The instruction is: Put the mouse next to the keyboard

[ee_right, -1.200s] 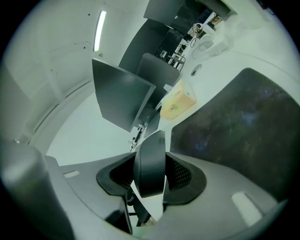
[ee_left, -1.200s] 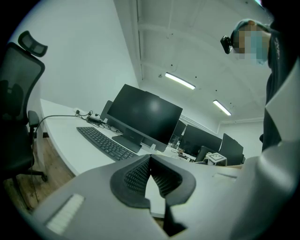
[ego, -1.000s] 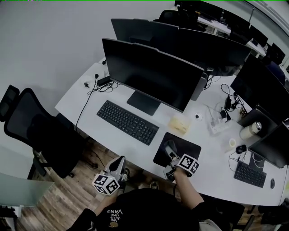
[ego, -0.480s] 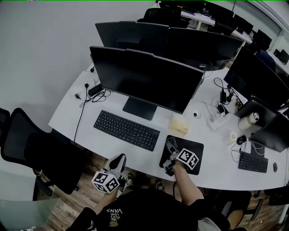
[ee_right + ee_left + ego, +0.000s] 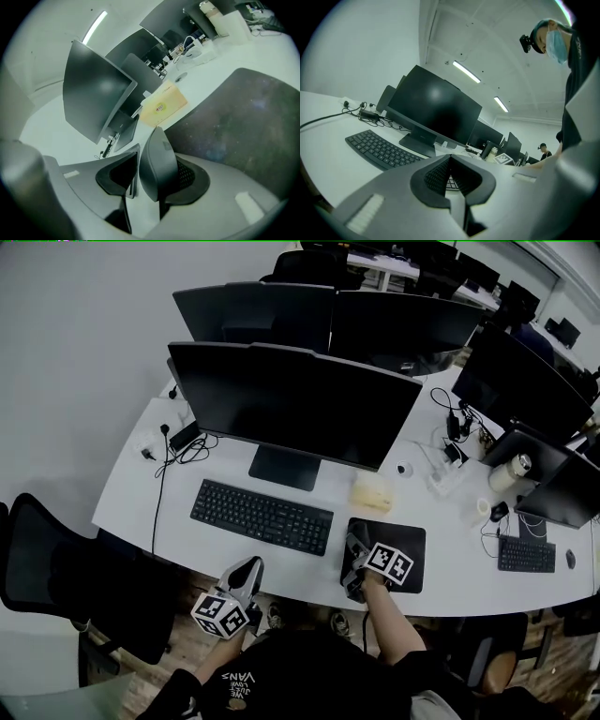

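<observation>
Right gripper [image 5: 355,551], clamped on the mouse [image 5: 157,164], has shifted to the mouse pad's [image 5: 410,536] left edge, nearer the keyboard [image 5: 261,517]; set-down is outstanding. Left gripper [image 5: 249,568] is closed and empty.

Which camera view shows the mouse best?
The right gripper view: the mouse sits gripped between the right gripper's fingers. In the head view that gripper hides it; the left gripper view misses it.
</observation>
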`<action>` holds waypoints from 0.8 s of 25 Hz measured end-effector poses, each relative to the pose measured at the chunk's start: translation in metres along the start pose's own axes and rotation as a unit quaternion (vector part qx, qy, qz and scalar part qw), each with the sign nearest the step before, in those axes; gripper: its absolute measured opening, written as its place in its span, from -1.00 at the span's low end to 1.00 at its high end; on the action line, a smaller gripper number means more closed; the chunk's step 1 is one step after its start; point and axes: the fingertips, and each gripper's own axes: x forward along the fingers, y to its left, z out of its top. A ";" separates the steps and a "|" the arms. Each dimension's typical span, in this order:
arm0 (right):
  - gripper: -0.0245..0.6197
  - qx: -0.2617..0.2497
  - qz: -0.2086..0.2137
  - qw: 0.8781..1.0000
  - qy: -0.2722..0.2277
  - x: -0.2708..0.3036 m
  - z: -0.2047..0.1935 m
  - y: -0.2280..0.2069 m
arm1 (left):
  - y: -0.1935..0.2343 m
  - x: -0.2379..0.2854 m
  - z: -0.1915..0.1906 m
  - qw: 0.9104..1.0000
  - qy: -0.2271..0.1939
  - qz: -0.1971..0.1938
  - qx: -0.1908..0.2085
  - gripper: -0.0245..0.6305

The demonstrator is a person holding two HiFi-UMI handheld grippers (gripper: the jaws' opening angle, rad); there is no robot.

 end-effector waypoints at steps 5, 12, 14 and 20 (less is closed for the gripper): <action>-0.12 -0.086 -0.060 0.994 0.018 -0.003 0.000 -0.006 | 0.008 0.001 0.004 1.000 0.004 -0.017 0.000 -0.92; -0.05 -0.178 -0.113 0.977 0.029 -0.007 -0.003 -0.010 | 0.016 -0.002 0.004 1.000 0.011 -0.026 -0.002 -0.92; 0.00 -0.188 -0.119 0.975 0.028 -0.009 -0.004 -0.010 | 0.014 -0.002 0.005 1.000 0.010 -0.028 -0.002 -0.92; 0.10 -0.207 -0.124 0.970 0.018 -0.013 -0.003 -0.012 | 0.012 -0.002 0.004 0.999 0.012 -0.032 0.002 -0.92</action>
